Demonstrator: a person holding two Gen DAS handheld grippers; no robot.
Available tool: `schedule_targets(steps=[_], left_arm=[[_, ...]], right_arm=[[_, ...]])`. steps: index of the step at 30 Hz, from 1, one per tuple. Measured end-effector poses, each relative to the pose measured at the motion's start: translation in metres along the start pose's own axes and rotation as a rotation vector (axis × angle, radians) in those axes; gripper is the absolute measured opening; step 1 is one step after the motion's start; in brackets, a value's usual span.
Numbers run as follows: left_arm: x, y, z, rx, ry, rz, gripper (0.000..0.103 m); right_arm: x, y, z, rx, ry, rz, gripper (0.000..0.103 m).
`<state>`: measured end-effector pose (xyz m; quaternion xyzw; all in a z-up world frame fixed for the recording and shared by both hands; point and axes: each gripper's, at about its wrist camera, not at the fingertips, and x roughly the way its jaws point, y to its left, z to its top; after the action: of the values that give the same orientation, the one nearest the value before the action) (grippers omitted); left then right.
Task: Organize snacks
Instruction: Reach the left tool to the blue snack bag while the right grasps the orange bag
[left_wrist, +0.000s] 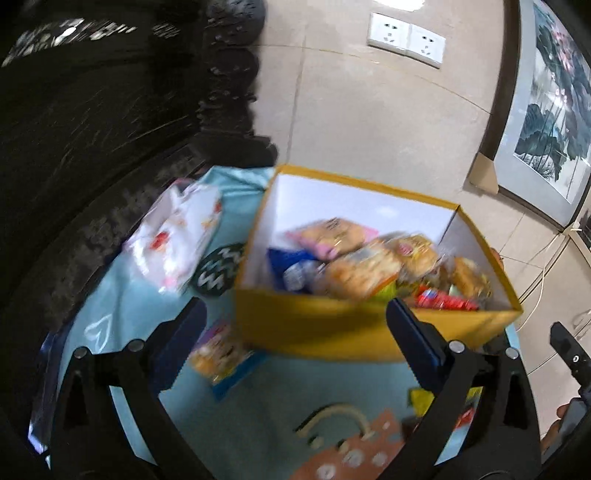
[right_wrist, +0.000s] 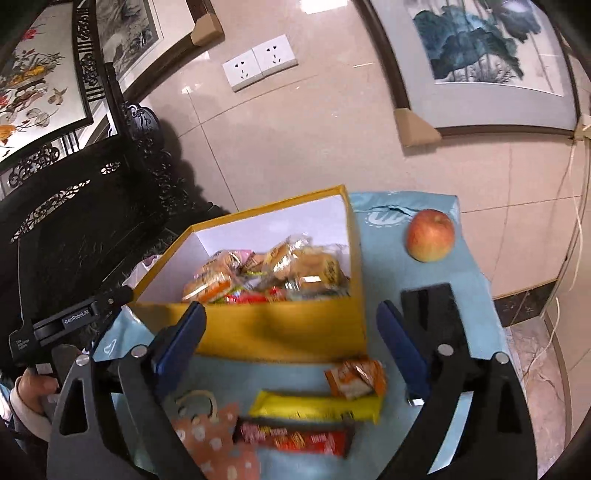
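Note:
A yellow box (left_wrist: 314, 325) with white inner walls stands on a light blue cloth and holds several wrapped buns and snack packets; it also shows in the right wrist view (right_wrist: 280, 328). My left gripper (left_wrist: 295, 332) is open and empty, above a bun packet (left_wrist: 221, 354) lying in front of the box. My right gripper (right_wrist: 291, 339) is open and empty, above an orange packet (right_wrist: 356, 373), a yellow bar (right_wrist: 314, 406) and a dark red bar (right_wrist: 295, 437) lying on the cloth.
An apple (right_wrist: 430, 234) and a black phone (right_wrist: 436, 317) lie right of the box. A white plastic bag (left_wrist: 177, 236) and a dark round coaster (left_wrist: 219, 271) lie left of it. An orange dotted pouch (right_wrist: 214, 439) lies near. A dark carved chair (right_wrist: 92, 206) stands left.

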<state>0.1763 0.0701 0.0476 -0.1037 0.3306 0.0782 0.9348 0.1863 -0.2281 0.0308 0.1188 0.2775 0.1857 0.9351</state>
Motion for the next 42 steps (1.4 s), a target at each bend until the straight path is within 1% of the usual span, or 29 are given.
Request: schedule_targets(steps=[3,6,11,13,15,18,20,22,25,28,29,30,31,32,33,34,35,36,37,39,42], left_arm=[[-0.005,0.02,-0.016,-0.025,0.018,0.025,0.099],[-0.003,0.032,-0.031,-0.037,0.044,0.046,0.099],[0.012,0.04,-0.045,-0.029,0.089,0.079,0.099],[0.022,0.041,-0.048,-0.016,0.106,0.09,0.099],[0.037,0.044,-0.052,-0.022,0.142,0.084,0.099],[0.06,0.051,-0.056,-0.038,0.178,0.124,0.099],[0.071,0.052,-0.057,-0.031,0.178,0.141,0.099],[0.082,0.049,-0.057,-0.005,0.177,0.17,0.099],[0.098,0.046,-0.057,0.031,0.191,0.222,0.099],[0.11,0.048,-0.06,0.034,0.208,0.227,0.099],[0.114,0.05,-0.061,0.028,0.22,0.222,0.099],[0.116,0.055,-0.062,0.0,0.227,0.198,0.098],[0.114,0.06,-0.061,-0.023,0.216,0.189,0.089],[0.111,0.063,-0.06,-0.037,0.201,0.192,0.083],[0.108,0.066,-0.06,-0.039,0.186,0.195,0.062],[0.105,0.069,-0.059,-0.048,0.173,0.177,0.028],[0.103,0.074,-0.058,-0.072,0.17,0.145,0.008],[0.103,0.077,-0.058,-0.09,0.172,0.126,0.006],[0.102,0.078,-0.058,-0.094,0.172,0.124,0.005],[0.101,0.077,-0.06,-0.072,0.171,0.131,0.004],[0.102,0.074,-0.06,-0.061,0.173,0.128,0.004]], right_arm=[[-0.01,-0.011,-0.017,0.053,0.014,0.017,0.095],[-0.011,-0.02,-0.03,0.1,0.026,0.032,0.095],[-0.004,-0.029,-0.046,0.152,0.074,0.049,0.095],[-0.001,-0.031,-0.048,0.158,0.082,0.051,0.095],[0.0,-0.033,-0.05,0.166,0.081,0.05,0.095],[0.004,-0.04,-0.054,0.192,0.079,0.054,0.095],[0.008,-0.046,-0.057,0.214,0.079,0.054,0.095],[0.013,-0.053,-0.06,0.231,0.086,0.042,0.095],[0.023,-0.061,-0.064,0.241,0.126,0.008,0.095],[0.029,-0.06,-0.067,0.232,0.146,-0.018,0.095],[0.029,-0.059,-0.067,0.218,0.144,-0.034,0.095],[0.029,-0.057,-0.068,0.2,0.141,-0.051,0.095],[0.031,-0.054,-0.068,0.177,0.139,-0.074,0.095],[0.032,-0.051,-0.069,0.159,0.143,-0.094,0.095],[0.034,-0.048,-0.069,0.146,0.147,-0.105,0.095],[0.036,-0.042,-0.068,0.112,0.152,-0.128,0.095],[0.038,-0.037,-0.068,0.084,0.157,-0.147,0.095],[0.04,-0.03,-0.067,0.042,0.164,-0.173,0.095],[0.044,-0.022,-0.065,-0.025,0.175,-0.211,0.095],[0.058,-0.011,-0.061,-0.139,0.212,-0.266,0.095],[0.082,-0.01,-0.058,-0.206,0.265,-0.303,0.095]])
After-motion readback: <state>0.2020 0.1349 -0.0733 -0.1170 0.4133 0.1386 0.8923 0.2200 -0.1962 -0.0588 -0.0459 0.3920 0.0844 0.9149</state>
